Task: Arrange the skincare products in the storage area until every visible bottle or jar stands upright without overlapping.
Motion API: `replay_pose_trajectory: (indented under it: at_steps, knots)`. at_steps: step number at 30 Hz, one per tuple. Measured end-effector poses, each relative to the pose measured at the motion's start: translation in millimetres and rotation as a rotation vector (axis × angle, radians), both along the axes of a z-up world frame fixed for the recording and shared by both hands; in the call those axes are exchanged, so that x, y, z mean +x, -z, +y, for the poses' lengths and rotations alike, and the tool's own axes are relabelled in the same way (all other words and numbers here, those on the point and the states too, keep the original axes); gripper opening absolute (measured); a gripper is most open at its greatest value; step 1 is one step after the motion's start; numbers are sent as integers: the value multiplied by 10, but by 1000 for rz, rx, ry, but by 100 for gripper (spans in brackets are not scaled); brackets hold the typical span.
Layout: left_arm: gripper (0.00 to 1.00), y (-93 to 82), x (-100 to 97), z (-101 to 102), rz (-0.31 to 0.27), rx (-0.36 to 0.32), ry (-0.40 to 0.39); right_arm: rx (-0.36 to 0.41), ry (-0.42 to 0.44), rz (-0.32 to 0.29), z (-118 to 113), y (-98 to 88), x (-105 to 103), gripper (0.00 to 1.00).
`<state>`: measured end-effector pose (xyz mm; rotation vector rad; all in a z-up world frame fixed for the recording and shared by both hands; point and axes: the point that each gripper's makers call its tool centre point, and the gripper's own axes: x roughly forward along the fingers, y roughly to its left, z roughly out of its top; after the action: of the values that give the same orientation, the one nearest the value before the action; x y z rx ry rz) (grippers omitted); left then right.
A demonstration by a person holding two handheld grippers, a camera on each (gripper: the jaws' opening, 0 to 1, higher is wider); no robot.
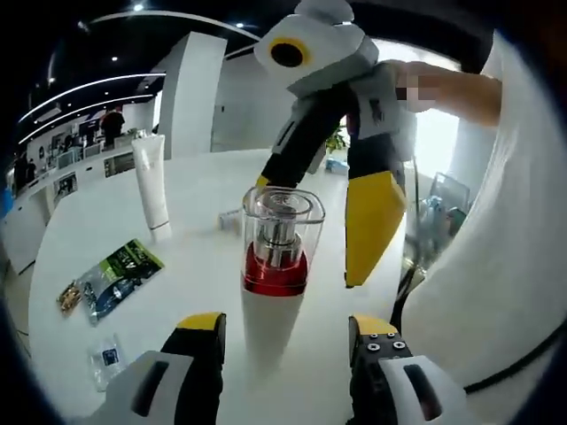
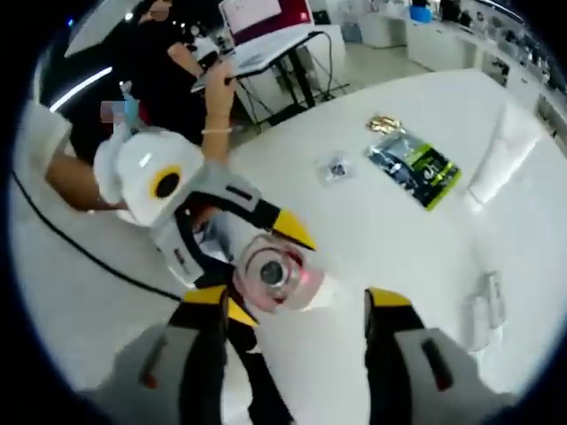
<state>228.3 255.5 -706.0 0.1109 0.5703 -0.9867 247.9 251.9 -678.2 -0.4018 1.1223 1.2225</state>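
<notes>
A pump bottle (image 1: 275, 266) with a clear square cap, a red band and a white body stands upright on the white table (image 1: 195, 186). My left gripper (image 1: 285, 329) is open, its jaws on either side of the bottle's lower body with a small gap each side. My right gripper (image 1: 310, 230) reaches in from above, open, with its yellow-tipped jaws flanking the cap. From above, the bottle's top (image 2: 276, 274) sits close to the left jaw of my right gripper (image 2: 297, 305). A white tube (image 1: 151, 181) stands upright farther back, also visible as the tube (image 2: 509, 150).
A green and black sachet (image 1: 120, 270) lies flat on the table beside a small gold packet (image 1: 69, 297), with a small clear packet (image 1: 106, 359) nearer. A small white item (image 2: 483, 310) lies at the right. A person's arm (image 1: 461, 88) is beside the table.
</notes>
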Motion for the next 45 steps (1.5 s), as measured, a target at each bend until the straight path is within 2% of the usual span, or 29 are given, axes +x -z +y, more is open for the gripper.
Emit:
replay_pose_trajectory:
  at_steps: [6, 8, 9, 10, 12, 13, 14, 15, 17, 20, 24, 28, 32, 33, 38, 45]
  knots:
    - [58, -23, 20, 5, -2, -7, -10, -31, 50, 32, 97, 68, -26, 51]
    - [58, -29, 19, -1, -1, -11, -12, -23, 48, 31, 136, 42, -43, 43]
    - [58, -31, 17, -4, -2, -11, -12, -23, 47, 23, 152, 38, -38, 42]
    - [58, -32, 13, -7, -2, -12, -12, -23, 35, -14, 149, 33, 18, 41]
    - [58, -34, 6, -15, -2, -16, -12, -60, 5, -18, 91, 53, 6, 37]
    - [59, -33, 4, -17, -2, -17, -13, -91, -41, -42, 35, 80, 6, 31]
    - [60, -28, 11, -10, -3, -14, -19, -120, -88, -87, -16, 112, 26, 20]
    - [60, -22, 21, 4, -2, -14, -26, -119, -98, -94, -20, 116, 22, 16]
    - [58, -28, 25, 14, 1, -23, -31, -106, -83, -68, -11, 138, -46, 20]
    - [58, -35, 26, 11, -4, -24, -33, -97, -87, -66, -9, 139, -66, 28]
    - [58, -23, 22, 11, 0, -23, -36, -74, -67, -64, 46, 72, -35, 31]
    - [58, -29, 21, 10, -4, -20, -34, -73, -30, -15, 114, 30, -75, 40]
    - [57, -39, 19, 11, -7, -16, -33, -76, 33, -34, 186, -12, -1, 41]
    - [58, -43, 18, 11, -9, -16, -33, -86, 17, -41, 204, -9, -20, 41]
    - [57, -50, 16, 17, -13, -11, -34, -60, 68, 5, 317, -60, -43, 47]
    - [58, -69, 19, 6, -17, -16, -37, -54, 104, 26, 350, -76, -26, 45]
